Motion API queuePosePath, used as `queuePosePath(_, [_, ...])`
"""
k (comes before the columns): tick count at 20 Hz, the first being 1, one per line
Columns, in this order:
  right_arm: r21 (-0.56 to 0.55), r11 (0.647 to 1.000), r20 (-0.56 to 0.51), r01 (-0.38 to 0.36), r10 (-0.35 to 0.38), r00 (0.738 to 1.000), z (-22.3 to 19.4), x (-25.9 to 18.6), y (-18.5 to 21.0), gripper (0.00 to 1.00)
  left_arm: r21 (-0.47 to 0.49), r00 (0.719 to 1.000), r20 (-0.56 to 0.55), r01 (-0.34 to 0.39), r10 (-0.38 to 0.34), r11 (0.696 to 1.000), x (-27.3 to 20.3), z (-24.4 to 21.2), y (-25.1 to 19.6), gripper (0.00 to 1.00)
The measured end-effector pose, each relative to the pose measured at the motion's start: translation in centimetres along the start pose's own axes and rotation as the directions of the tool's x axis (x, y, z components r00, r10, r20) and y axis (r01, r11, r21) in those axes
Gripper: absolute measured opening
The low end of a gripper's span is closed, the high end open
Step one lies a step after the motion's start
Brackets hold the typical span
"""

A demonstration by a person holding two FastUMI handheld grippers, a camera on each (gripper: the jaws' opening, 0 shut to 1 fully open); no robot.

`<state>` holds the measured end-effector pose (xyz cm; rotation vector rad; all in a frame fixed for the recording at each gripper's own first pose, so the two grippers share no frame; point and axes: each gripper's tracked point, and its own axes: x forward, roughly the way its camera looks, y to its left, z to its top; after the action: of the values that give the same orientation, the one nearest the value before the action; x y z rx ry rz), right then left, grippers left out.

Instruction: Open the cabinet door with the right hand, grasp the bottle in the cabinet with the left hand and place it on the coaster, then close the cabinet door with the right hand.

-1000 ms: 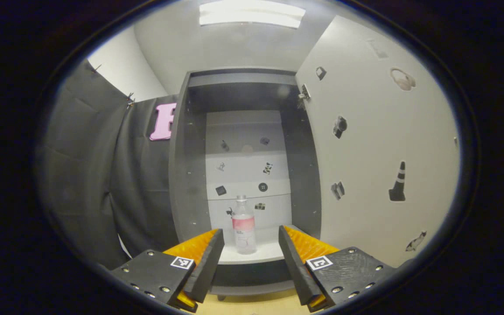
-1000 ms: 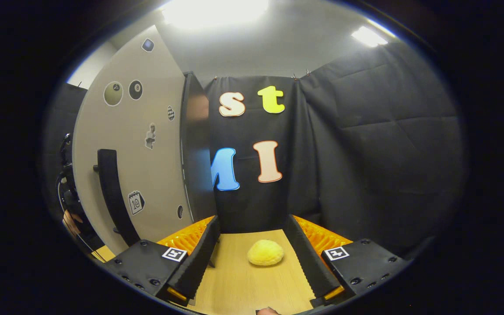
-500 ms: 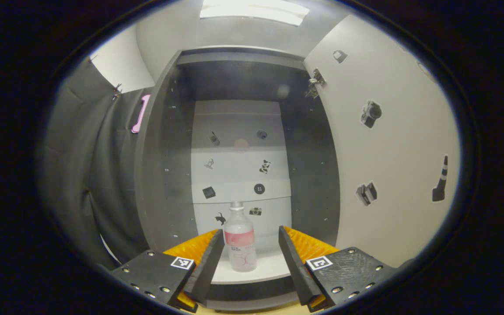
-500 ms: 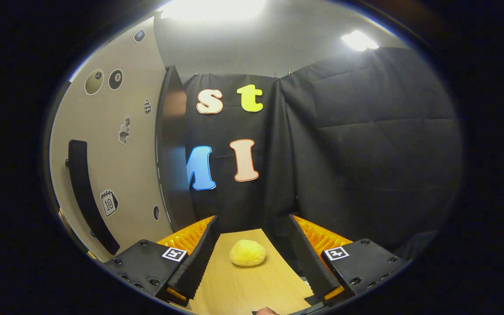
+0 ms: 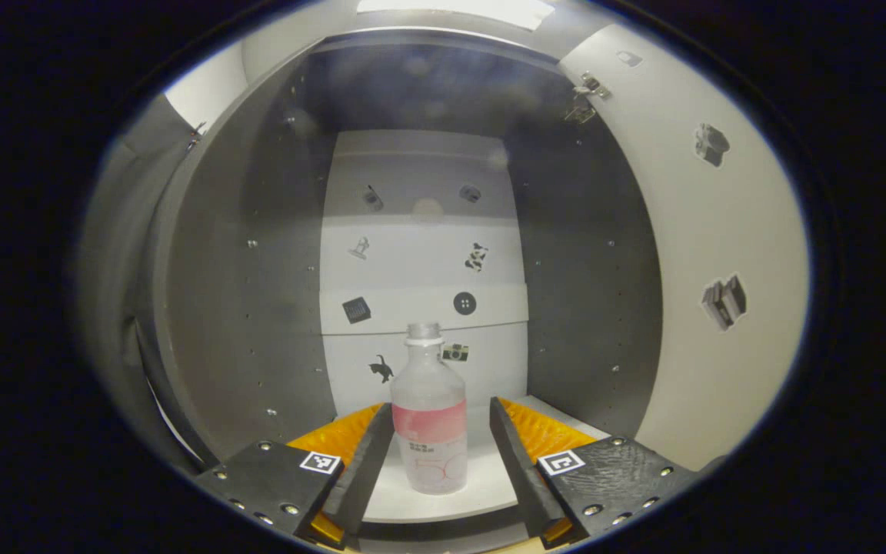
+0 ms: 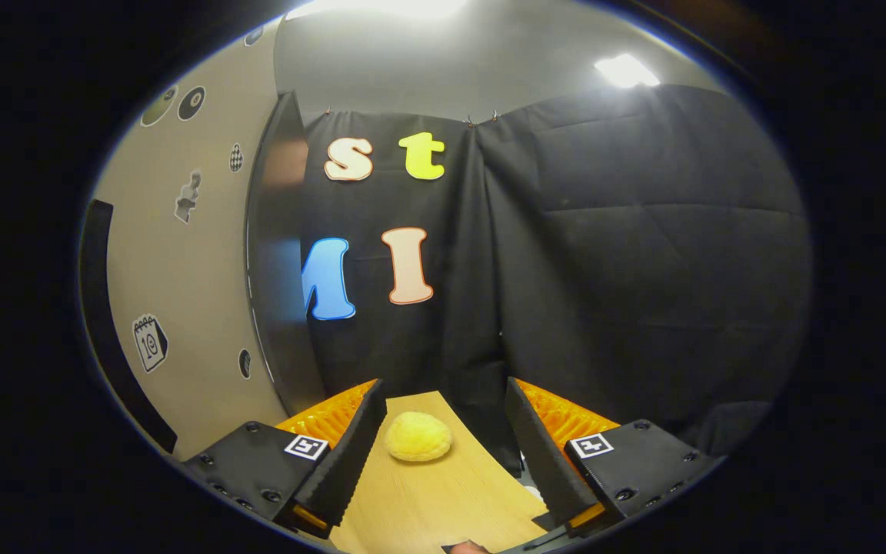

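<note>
One cabinet (image 5: 258, 269) now looks much bigger than a second ago, its door (image 5: 720, 231) swung open. The left gripper (image 5: 441, 454) has come close, fingers apart around the bottle (image 5: 431, 415) on the shelf, not yet touching. The right gripper (image 6: 443, 454) waits, fingers apart, over the table (image 6: 428, 500).

bottle (image 5: 429, 419) upright on cabinet shelf (image 5: 489, 492) | between left gripper (image 5: 441, 454) fingers | door (image 5: 712, 254) right
</note>
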<state>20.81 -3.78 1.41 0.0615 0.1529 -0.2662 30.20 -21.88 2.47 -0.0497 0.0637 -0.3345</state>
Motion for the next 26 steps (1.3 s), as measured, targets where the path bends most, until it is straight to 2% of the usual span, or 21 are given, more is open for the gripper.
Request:
queuePosePath(1, [0.000, 1.000, -0.006, 0.007, -0.007, 1.000, -0.1, 0.4, 0.2, 0.93, 0.001, 1.000, -0.007, -0.009, 0.009, 1.000, 0.5, -0.4, 0.3, 0.78])
queuePosePath(6, [-0.011, 1.000, -0.031, 0.021, -0.022, 0.999, -0.9, 1.3, 0.2, 0.93, 0.001, 0.999, -0.039, -0.015, 0.015, 1.000, 2.7, -2.4, 0.9, 0.75])
queuePosePath(7, [-0.013, 1.000, -0.033, 0.022, -0.023, 0.999, -0.9, 1.4, 0.2, 0.93, 0.005, 0.999, -0.042, -0.016, 0.016, 1.000, 3.0, -2.6, 0.9, 0.78])
queuePosePath(14, [-0.012, 1.000, -0.051, 0.019, -0.019, 0.999, -1.5, 1.8, 0.0, 0.93, 0.016, 0.999, -0.021, -0.025, 0.025, 1.000, 4.1, -2.6, 1.1, 0.78])
queuePosePath(15, [-0.011, 1.000, -0.053, 0.016, -0.017, 0.998, -1.5, 1.7, -0.1, 0.93, 0.014, 1.000, -0.017, -0.019, 0.019, 1.000, 4.4, -2.6, 1.0, 0.75])
queuePosePath(18, [-0.014, 1.000, -0.055, 0.001, -0.002, 0.998, -1.6, 1.8, 0.0, 0.93, 0.001, 1.000, -0.020, -0.012, 0.012, 1.000, 3.4, -2.3, 0.8, 0.71])
queuePosePath(25, [-0.016, 0.997, -0.046, -0.072, 0.072, 0.996, -1.1, 1.5, 0.7, 0.93, -0.053, 0.998, 0.035, -0.049, 0.050, 0.997, -1.9, 0.3, 2.3, 0.73])
queuePosePath(26, [-0.015, 0.996, -0.043, -0.085, 0.084, 0.996, -1.0, 1.5, 0.8, 0.98, -0.057, 0.997, 0.039, -0.058, 0.060, 0.997, -2.8, 0.5, 2.6, 0.73])
